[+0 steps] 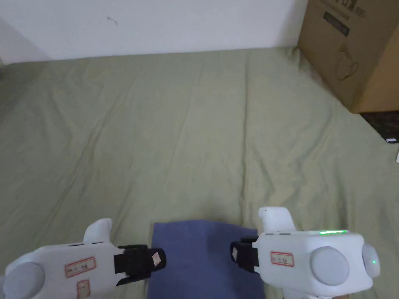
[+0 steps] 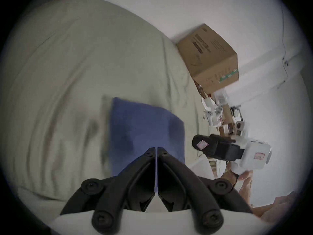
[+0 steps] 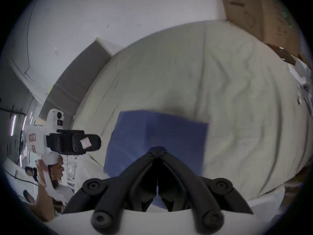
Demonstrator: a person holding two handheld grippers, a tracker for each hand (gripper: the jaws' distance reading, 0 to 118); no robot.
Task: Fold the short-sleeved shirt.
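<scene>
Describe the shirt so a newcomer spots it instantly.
Start at the wide green sheet covering the bed. At its near edge, between the left claw and right claw, lies the folded shirt. It is a flat blue rectangle, the one blue thing there.

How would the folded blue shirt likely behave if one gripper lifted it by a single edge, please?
The shirt is soft cloth, so it would probably droop and unfold. On the wrinkled green sheet, a push would likely bunch it rather than slide it.

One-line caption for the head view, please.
Two white handheld grippers, left gripper and right gripper, flank a folded blue shirt on an olive-green bedsheet.
</scene>
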